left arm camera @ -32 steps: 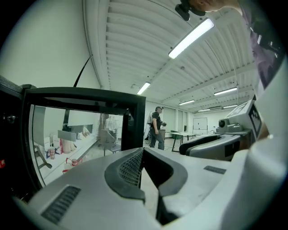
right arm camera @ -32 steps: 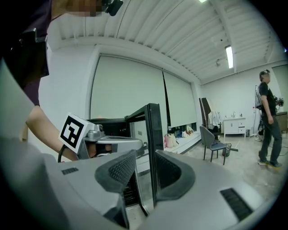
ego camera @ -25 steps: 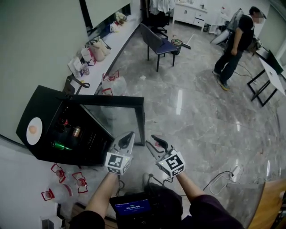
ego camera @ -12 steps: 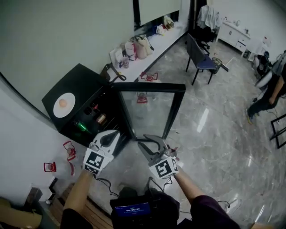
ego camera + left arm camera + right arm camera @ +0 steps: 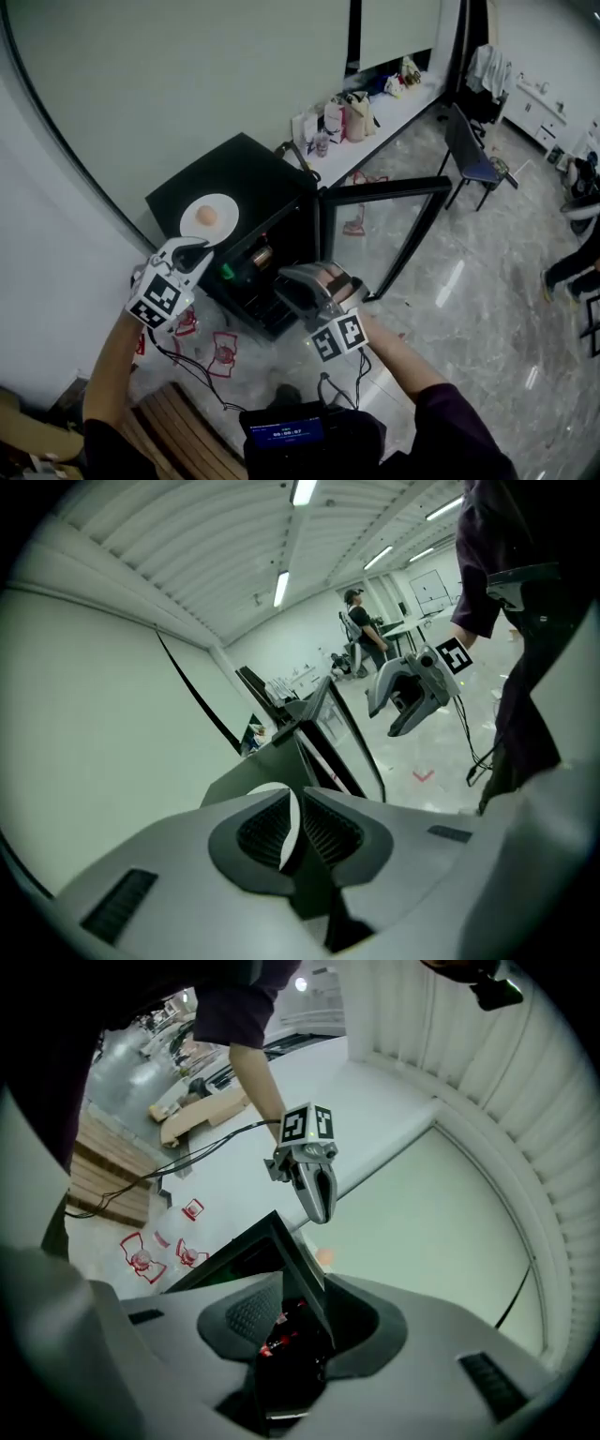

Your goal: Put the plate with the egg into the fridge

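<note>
A white plate (image 5: 225,211) with a brown egg (image 5: 207,217) on it sits on top of the black fridge (image 5: 262,173). The fridge's glass door (image 5: 394,230) stands open to the right, and cans show on the shelves inside. My left gripper (image 5: 192,247) is shut, its tips at the plate's near rim. In the left gripper view the plate (image 5: 272,789) shows as a white sliver just beyond that gripper (image 5: 292,803). My right gripper (image 5: 302,279) hangs open in front of the fridge's opening with nothing between its fingers. In the right gripper view the fridge's edge lies beyond it (image 5: 291,1321).
Water jugs with red handles (image 5: 220,352) stand on the floor by the fridge. A counter with bags (image 5: 356,108) runs along the wall behind, and a chair (image 5: 473,159) stands past the door. A person (image 5: 577,258) is at the far right. Wooden slats (image 5: 178,422) lie near my feet.
The view has swung left, bringing the fridge to the middle. My left gripper has risen from in front of me to the plate on the fridge's top. The right gripper now faces the open fridge.
</note>
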`<move>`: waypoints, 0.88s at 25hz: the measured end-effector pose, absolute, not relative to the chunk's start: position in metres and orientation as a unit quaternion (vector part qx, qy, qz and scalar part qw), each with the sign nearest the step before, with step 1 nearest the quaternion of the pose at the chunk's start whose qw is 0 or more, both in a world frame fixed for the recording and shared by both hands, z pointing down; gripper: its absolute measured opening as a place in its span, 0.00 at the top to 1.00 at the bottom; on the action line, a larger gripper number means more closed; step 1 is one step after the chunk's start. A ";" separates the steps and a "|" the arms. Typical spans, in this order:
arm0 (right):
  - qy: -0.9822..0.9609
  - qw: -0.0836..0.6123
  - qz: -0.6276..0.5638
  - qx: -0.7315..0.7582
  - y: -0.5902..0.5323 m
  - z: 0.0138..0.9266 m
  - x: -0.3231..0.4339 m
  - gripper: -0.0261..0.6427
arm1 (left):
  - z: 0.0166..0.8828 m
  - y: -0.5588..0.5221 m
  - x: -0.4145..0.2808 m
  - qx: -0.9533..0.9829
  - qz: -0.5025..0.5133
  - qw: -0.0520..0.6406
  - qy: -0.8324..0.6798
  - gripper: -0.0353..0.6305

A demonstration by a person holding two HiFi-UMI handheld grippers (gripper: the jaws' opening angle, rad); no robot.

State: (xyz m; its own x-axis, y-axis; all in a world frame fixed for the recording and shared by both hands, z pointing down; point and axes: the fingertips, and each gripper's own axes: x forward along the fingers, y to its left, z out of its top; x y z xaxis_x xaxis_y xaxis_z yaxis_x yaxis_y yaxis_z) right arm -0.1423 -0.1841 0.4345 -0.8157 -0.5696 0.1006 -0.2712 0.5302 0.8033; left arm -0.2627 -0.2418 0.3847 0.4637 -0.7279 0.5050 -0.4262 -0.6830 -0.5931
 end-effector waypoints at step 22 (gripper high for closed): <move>-0.763 0.272 -0.552 0.200 -0.231 0.412 -0.246 0.74 | 0.432 -0.376 -0.357 -0.815 -0.544 -0.113 0.166 0.72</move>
